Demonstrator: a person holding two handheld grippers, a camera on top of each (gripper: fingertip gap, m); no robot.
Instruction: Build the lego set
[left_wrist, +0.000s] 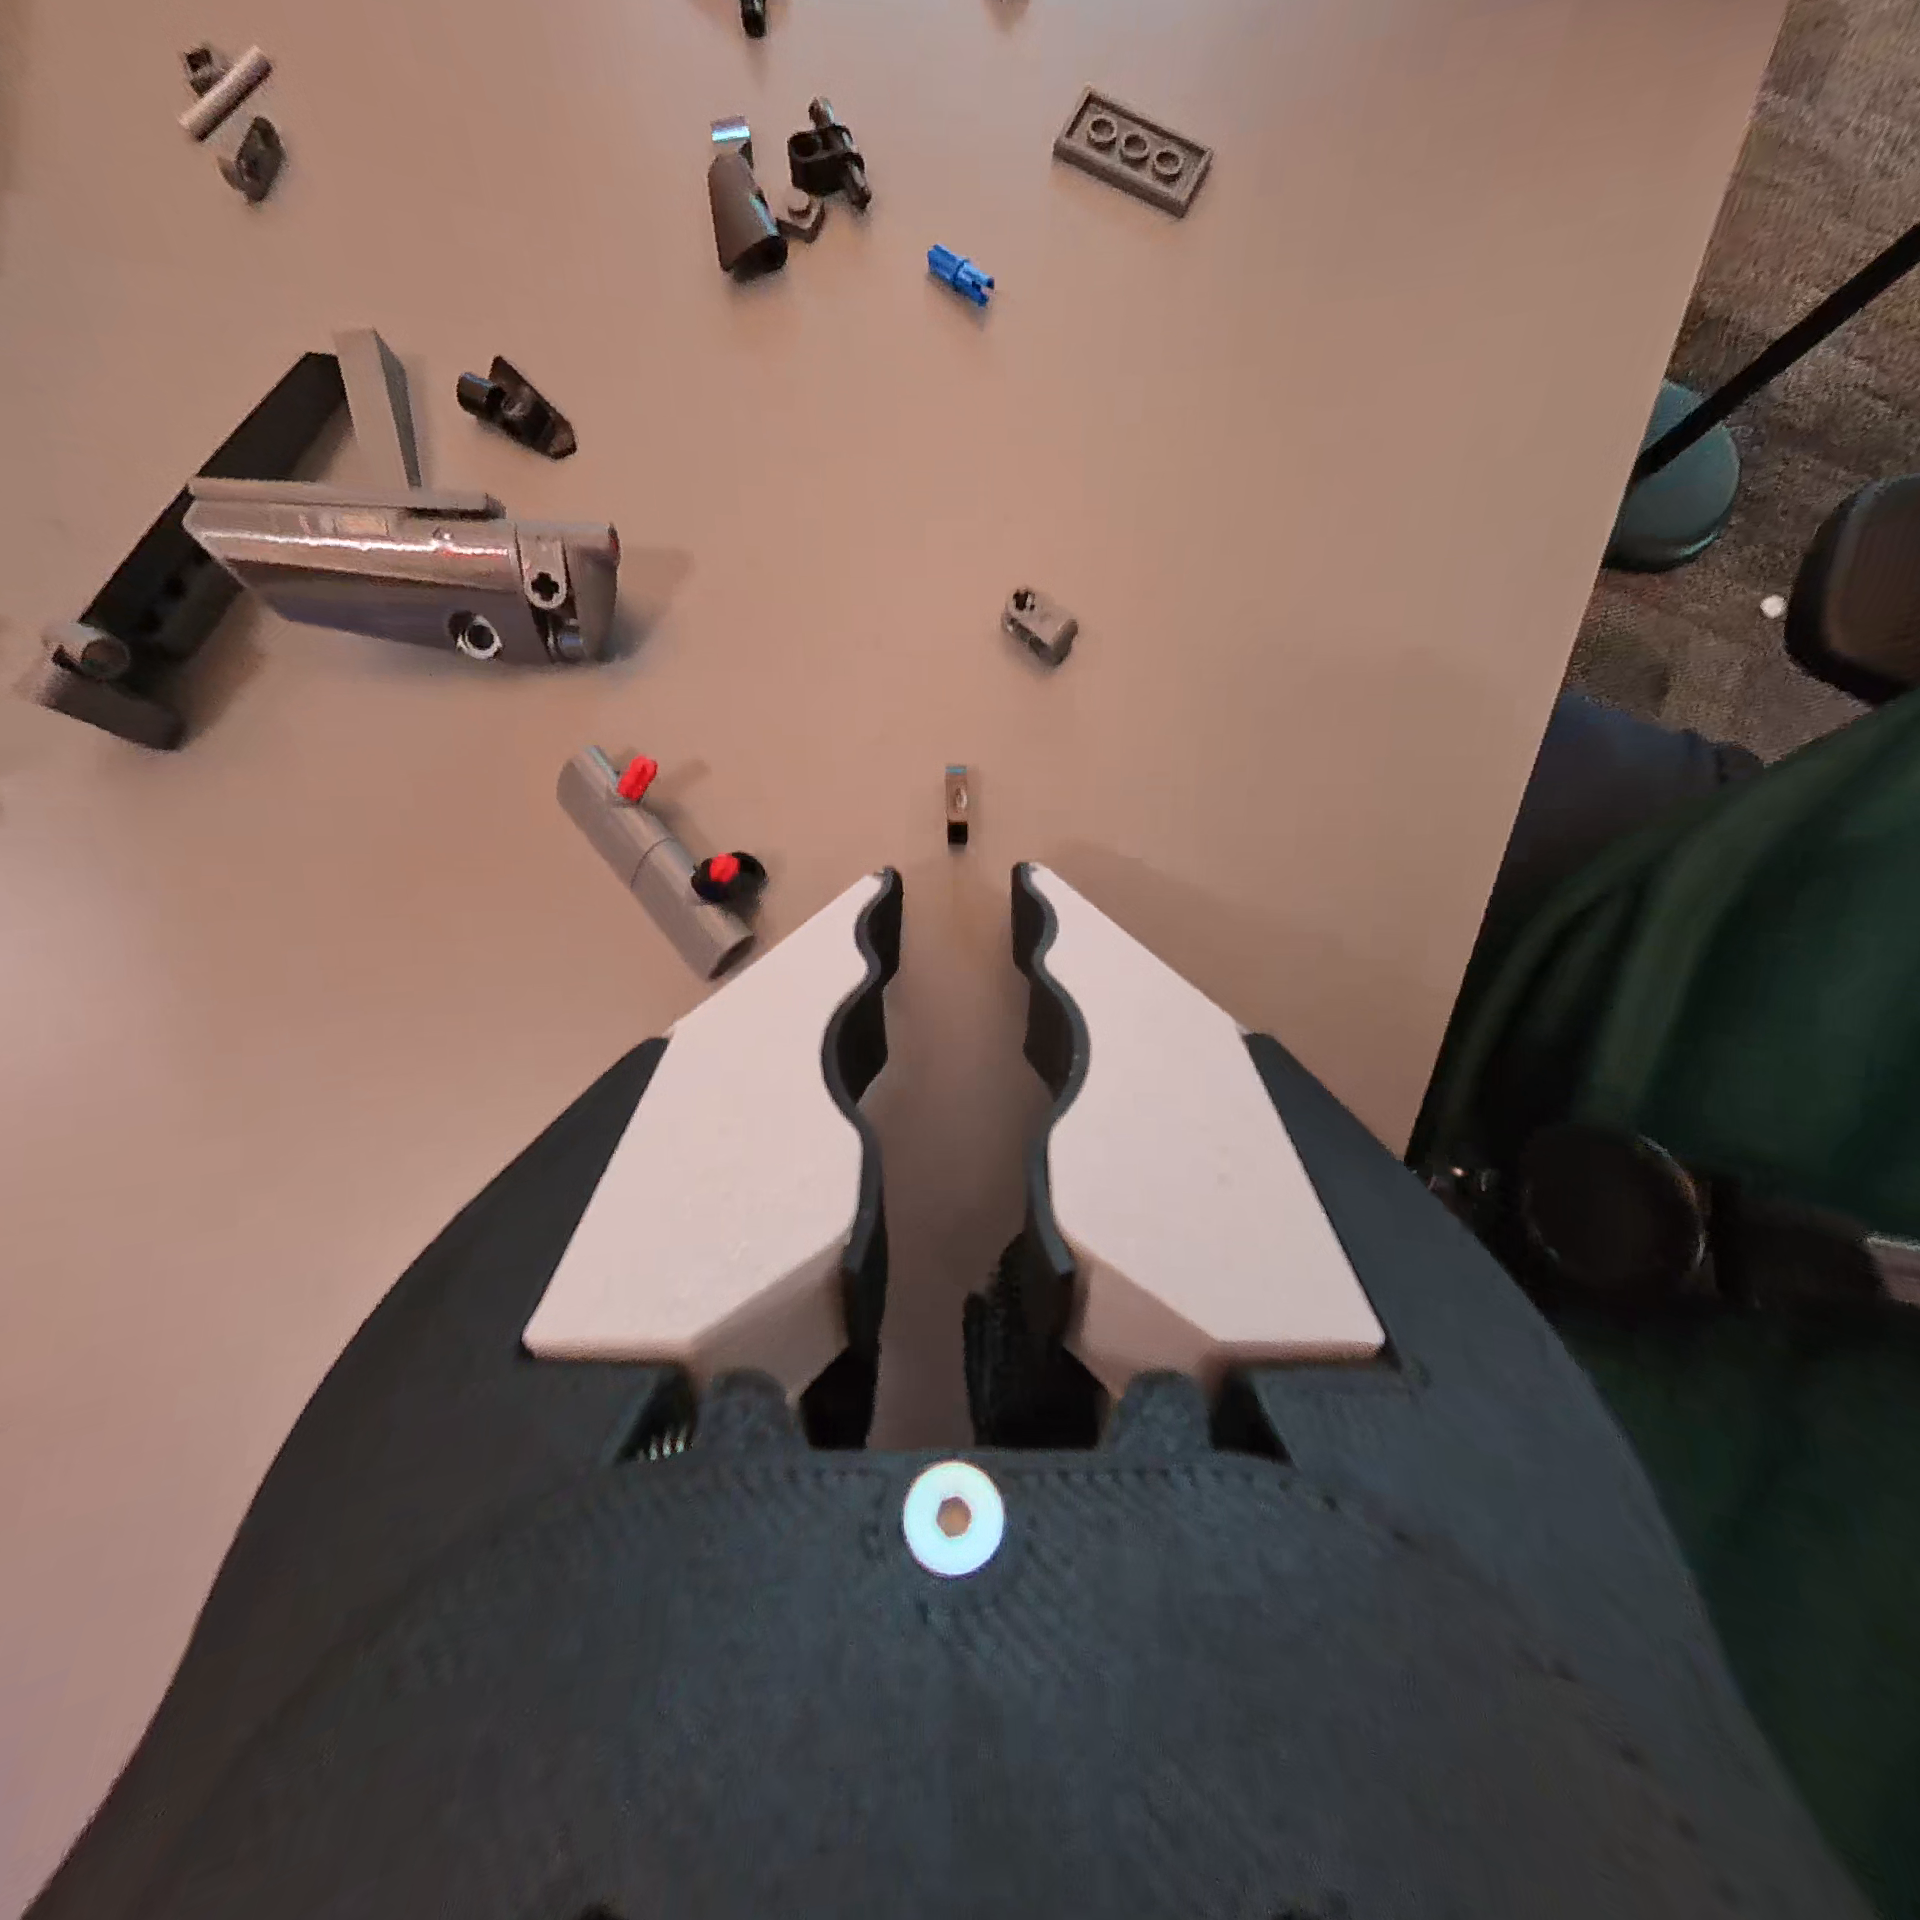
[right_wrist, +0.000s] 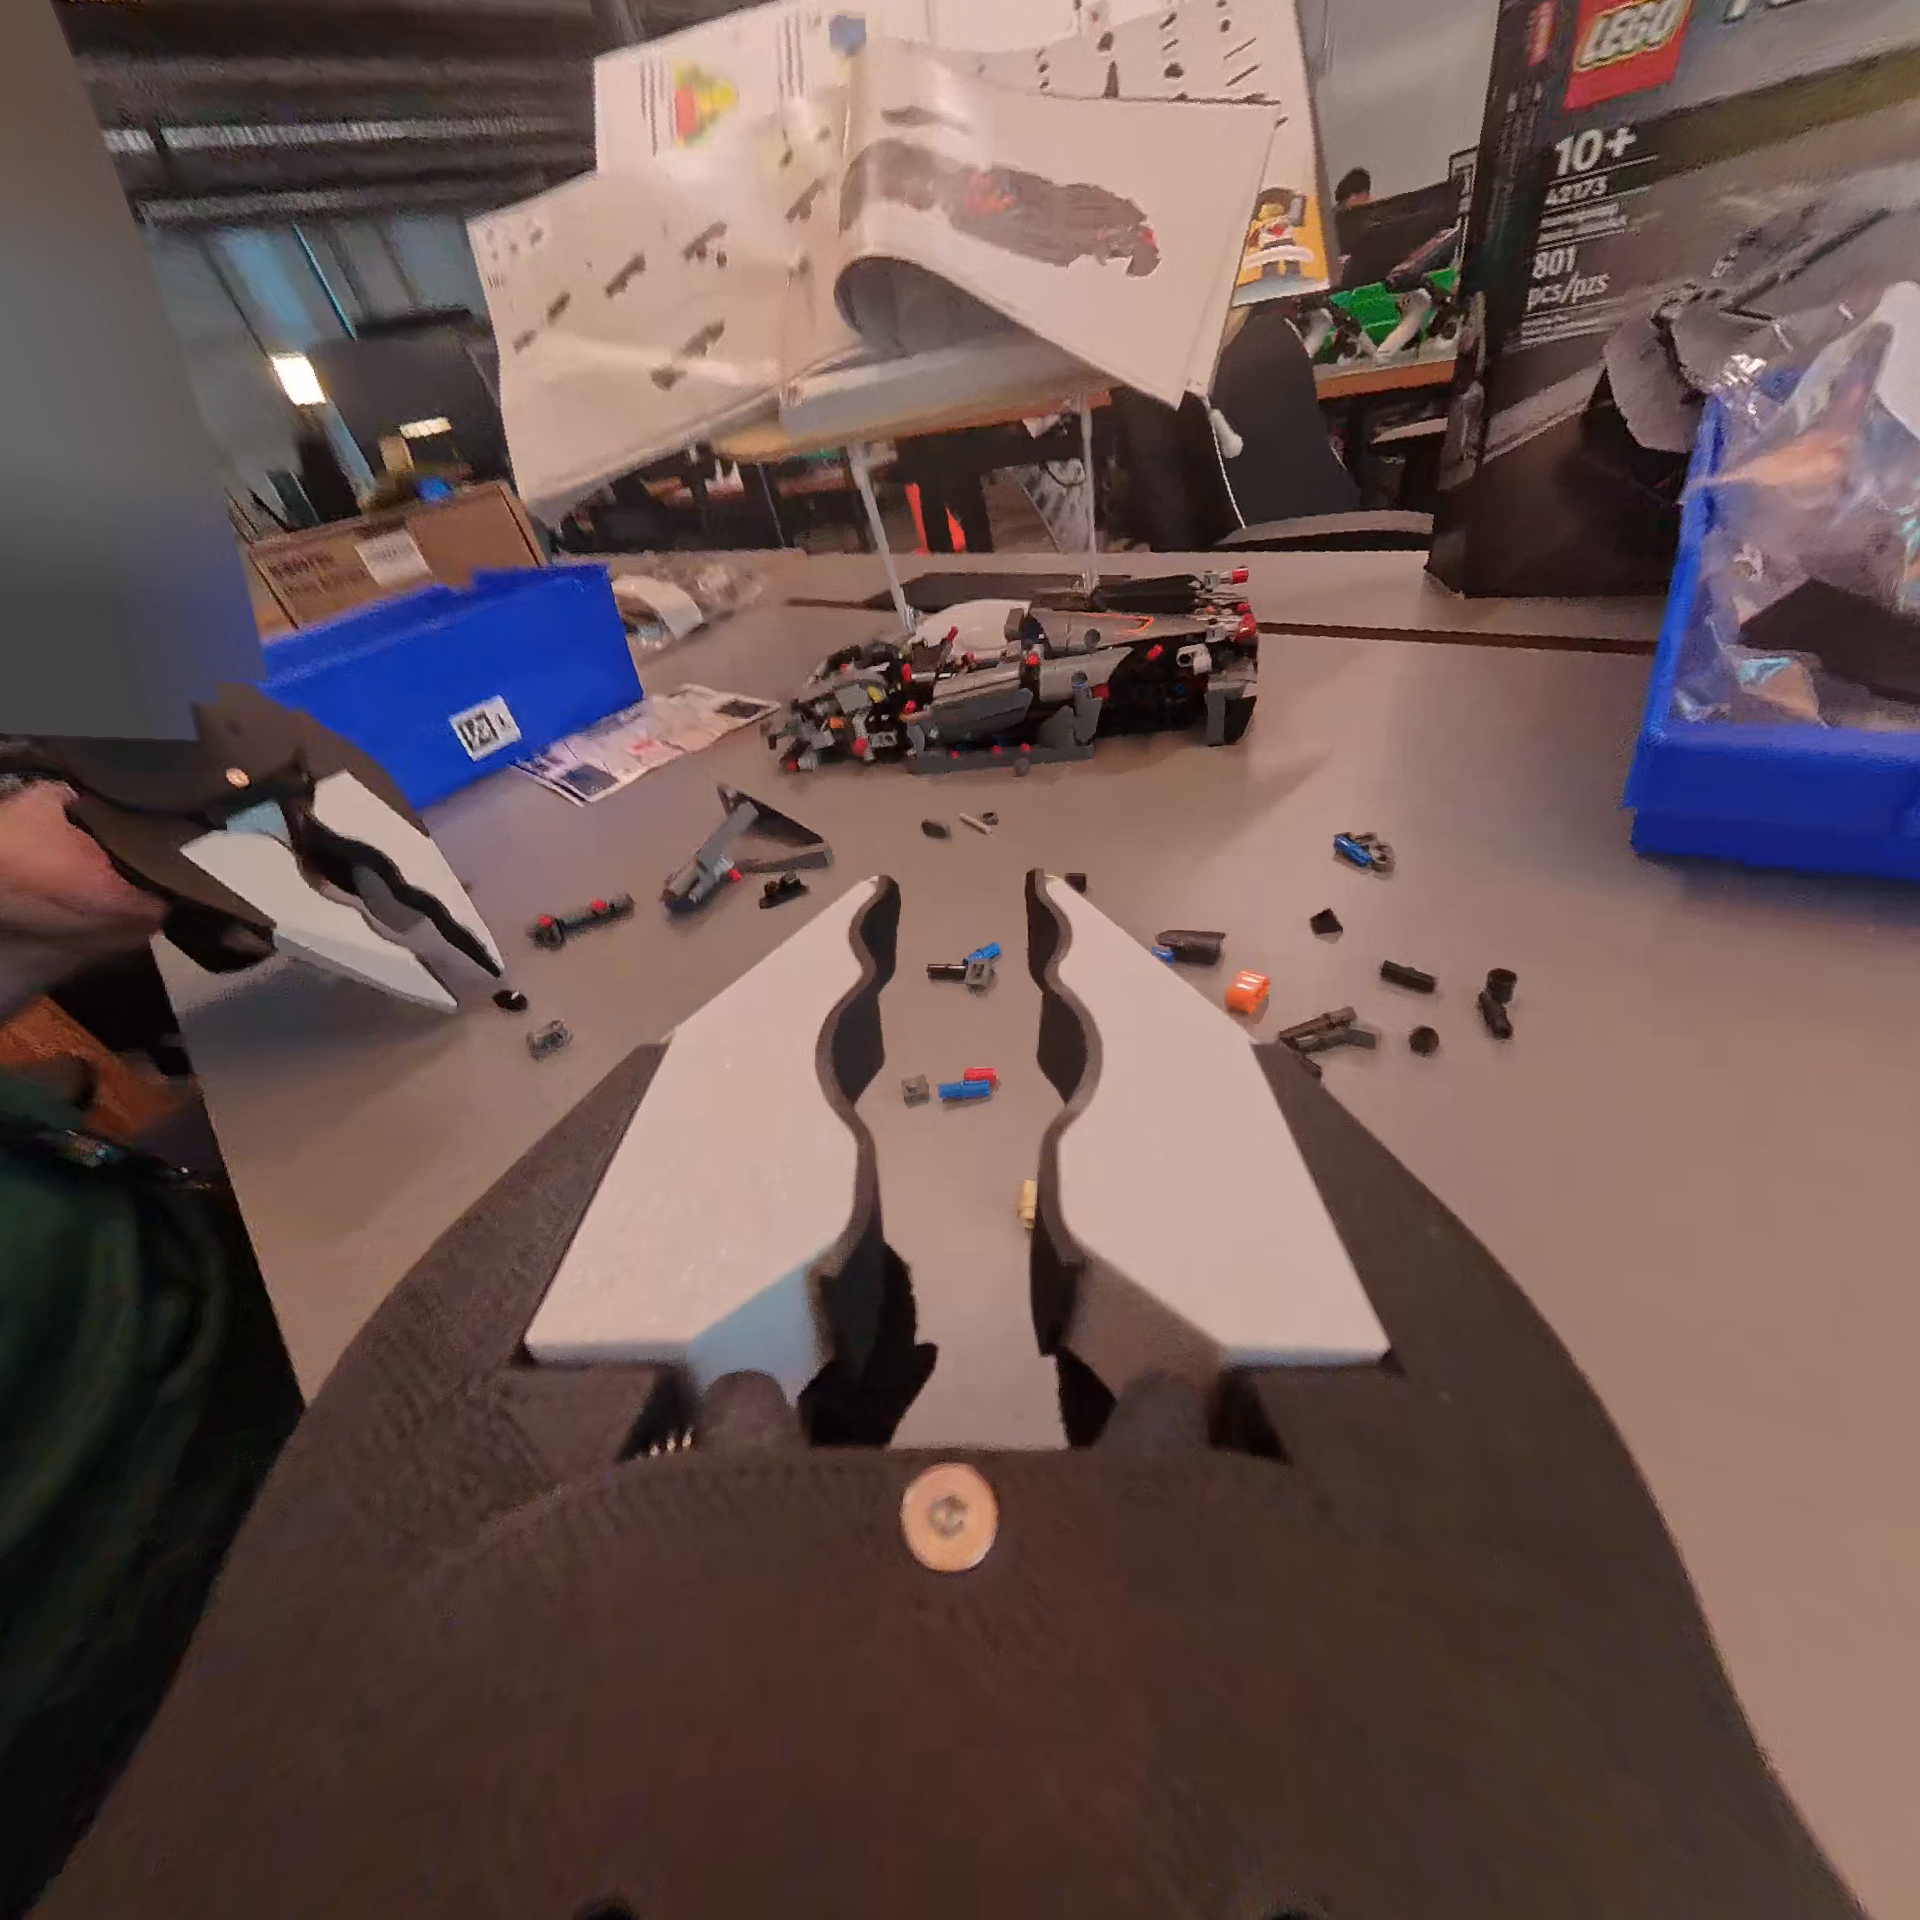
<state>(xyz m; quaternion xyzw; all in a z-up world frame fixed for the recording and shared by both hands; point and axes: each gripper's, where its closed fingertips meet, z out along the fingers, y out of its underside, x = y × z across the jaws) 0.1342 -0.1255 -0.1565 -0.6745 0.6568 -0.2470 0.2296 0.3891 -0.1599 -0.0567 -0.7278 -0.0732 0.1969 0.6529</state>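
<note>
both grippers are open and hold nothing: the left gripper (left_wrist: 956, 873) hangs low over the table (left_wrist: 1299, 520) with a small dark piece (left_wrist: 957, 802) just ahead of its tips in the middle of the frame, and the right gripper (right_wrist: 961, 883) is raised above loose pins in the middle of its frame. the half-built car (right_wrist: 1023, 675) stands at upper centre of the right wrist view, under the open instruction booklet (right_wrist: 883, 229). i judge the step is picking this small piece, so it is better to go down straight, keep the piece centred between the fingers, and close slowly so it does not slip away.
</note>
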